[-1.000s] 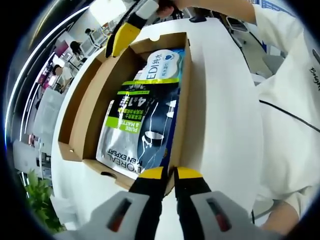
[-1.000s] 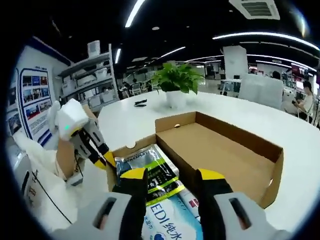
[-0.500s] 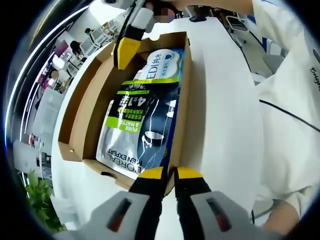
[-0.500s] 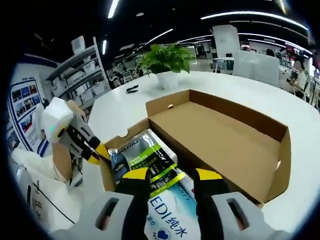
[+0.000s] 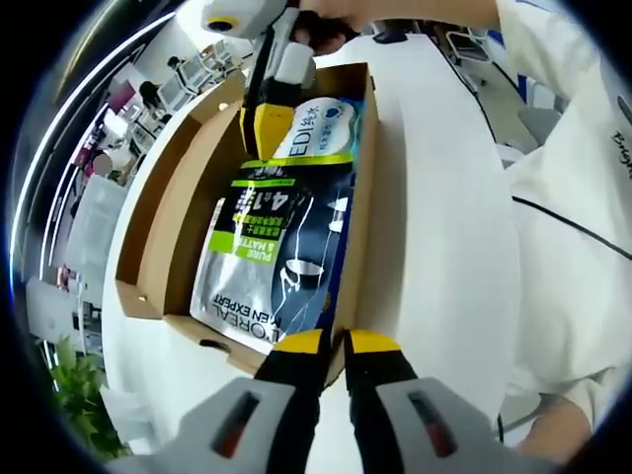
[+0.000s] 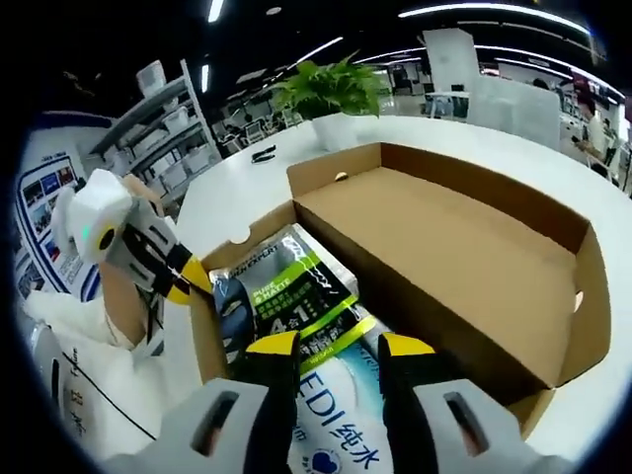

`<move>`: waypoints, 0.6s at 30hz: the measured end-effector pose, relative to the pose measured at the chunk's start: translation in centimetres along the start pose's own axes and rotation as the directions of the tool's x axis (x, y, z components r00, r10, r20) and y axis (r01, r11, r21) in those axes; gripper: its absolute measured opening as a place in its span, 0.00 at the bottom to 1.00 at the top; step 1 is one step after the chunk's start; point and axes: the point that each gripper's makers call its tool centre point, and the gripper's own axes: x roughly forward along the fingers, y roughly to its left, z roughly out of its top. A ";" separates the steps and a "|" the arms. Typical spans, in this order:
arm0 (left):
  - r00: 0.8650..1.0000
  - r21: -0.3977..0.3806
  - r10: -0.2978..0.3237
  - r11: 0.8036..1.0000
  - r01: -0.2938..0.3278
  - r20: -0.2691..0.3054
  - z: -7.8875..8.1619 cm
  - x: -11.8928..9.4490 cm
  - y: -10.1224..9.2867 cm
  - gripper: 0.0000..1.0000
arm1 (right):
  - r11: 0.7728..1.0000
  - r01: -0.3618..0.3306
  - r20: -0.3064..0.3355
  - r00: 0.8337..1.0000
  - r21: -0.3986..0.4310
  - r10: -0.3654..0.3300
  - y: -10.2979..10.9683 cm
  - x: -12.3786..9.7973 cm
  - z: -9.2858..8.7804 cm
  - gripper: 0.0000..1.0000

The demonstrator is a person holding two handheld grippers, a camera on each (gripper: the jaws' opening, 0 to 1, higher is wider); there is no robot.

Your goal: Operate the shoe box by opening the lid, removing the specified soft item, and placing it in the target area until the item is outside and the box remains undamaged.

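Since the lid is already folded back, what follows runs from the biggest thing down.

Tabletop [image 5: 434, 178]: white, carrying the shoe box.
Shoe box [image 6: 464, 237]: cardboard, open, lid lying flat beside the tray.
Soft packs: a dark L'Oreal pouch [image 5: 272, 262] and a white-blue pack [image 6: 331, 439] lie inside the tray (which one is the specified item I cannot tell).
Left claw [image 5: 331, 343]: jaws nearly together, pinching the box's near wall, steadying it.
Right claw [image 6: 334, 346]: jaws parted, nothing held, poised over the white-blue pack.
Risk: a jaw could catch the thin cardboard wall and tear it, or the slick pack could slip out of a shallow pinch.
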 end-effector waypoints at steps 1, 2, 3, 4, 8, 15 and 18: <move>1.000 0.000 -0.001 1.000 0.001 0.000 0.0 0.0 0.0 0.07 | 1.000 0.000 -0.004 1.000 0.003 0.000 0.0 0.1 -0.1 0.31; 1.000 -0.001 -0.002 1.000 0.002 0.000 0.0 0.0 0.0 0.07 | 1.000 0.011 -0.022 1.000 0.001 -0.011 0.0 0.3 -0.5 0.31; 1.000 0.000 -0.002 1.000 0.002 0.000 0.0 0.0 0.0 0.07 | 1.000 0.018 -0.026 1.000 -0.016 -0.018 -0.1 0.3 -0.6 0.31; 1.000 0.001 -0.001 1.000 0.001 0.000 0.0 0.0 0.0 0.07 | 0.999 0.020 -0.030 0.999 -0.025 -0.021 -0.1 0.4 -0.8 0.31; 1.000 0.000 -0.001 1.000 0.001 0.003 0.0 0.0 0.0 0.07 | 1.000 -0.002 -0.021 1.000 0.007 0.003 -0.3 0.4 -0.8 0.31; 1.000 -0.003 -0.001 1.000 0.001 0.004 0.0 0.0 0.0 0.07 | 1.000 -0.021 -0.002 1.000 -0.021 0.021 0.0 0.7 -0.8 0.28; 1.000 -0.002 0.000 1.000 0.000 0.002 0.0 0.0 0.0 0.07 | 0.998 -0.068 0.031 0.997 0.019 0.067 0.7 0.7 -0.2 0.28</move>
